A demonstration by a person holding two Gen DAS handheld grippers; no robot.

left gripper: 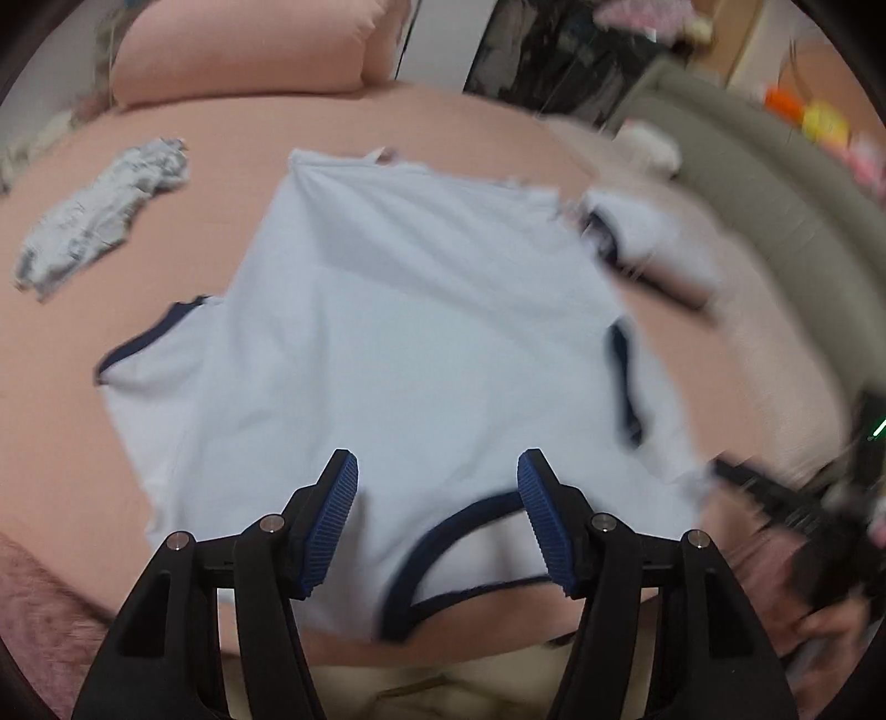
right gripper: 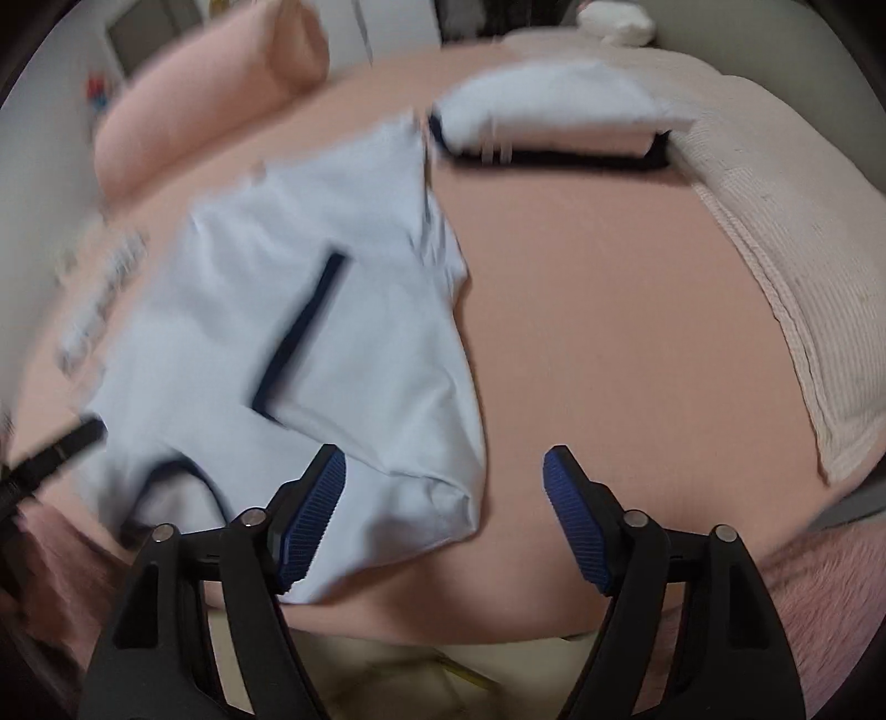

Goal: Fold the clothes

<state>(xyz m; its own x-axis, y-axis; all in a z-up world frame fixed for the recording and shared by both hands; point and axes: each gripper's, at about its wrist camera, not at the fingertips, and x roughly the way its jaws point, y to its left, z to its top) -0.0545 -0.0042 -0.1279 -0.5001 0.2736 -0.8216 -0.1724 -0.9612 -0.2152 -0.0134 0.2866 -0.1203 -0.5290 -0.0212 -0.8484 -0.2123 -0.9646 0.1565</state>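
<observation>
A pale blue T-shirt (left gripper: 398, 310) with dark navy trim lies spread on the pink bed sheet (left gripper: 61, 421), its collar toward me. My left gripper (left gripper: 437, 476) hovers open above the collar edge, nothing between its blue pads. In the right wrist view the same T-shirt (right gripper: 310, 354) lies to the left, one sleeve folded over the body. My right gripper (right gripper: 444, 471) stands open over the shirt's near right corner and the bare sheet (right gripper: 609, 310), holding nothing. The other gripper (left gripper: 775, 498) shows blurred at the right edge of the left wrist view.
A small stack of folded clothes (right gripper: 554, 116) sits at the far side of the bed, also seen as a stack (left gripper: 648, 232). A crumpled grey-white garment (left gripper: 94, 216) lies far left. A pink pillow (left gripper: 249, 44) is at the head, a pale blanket (right gripper: 786, 266) along the right edge.
</observation>
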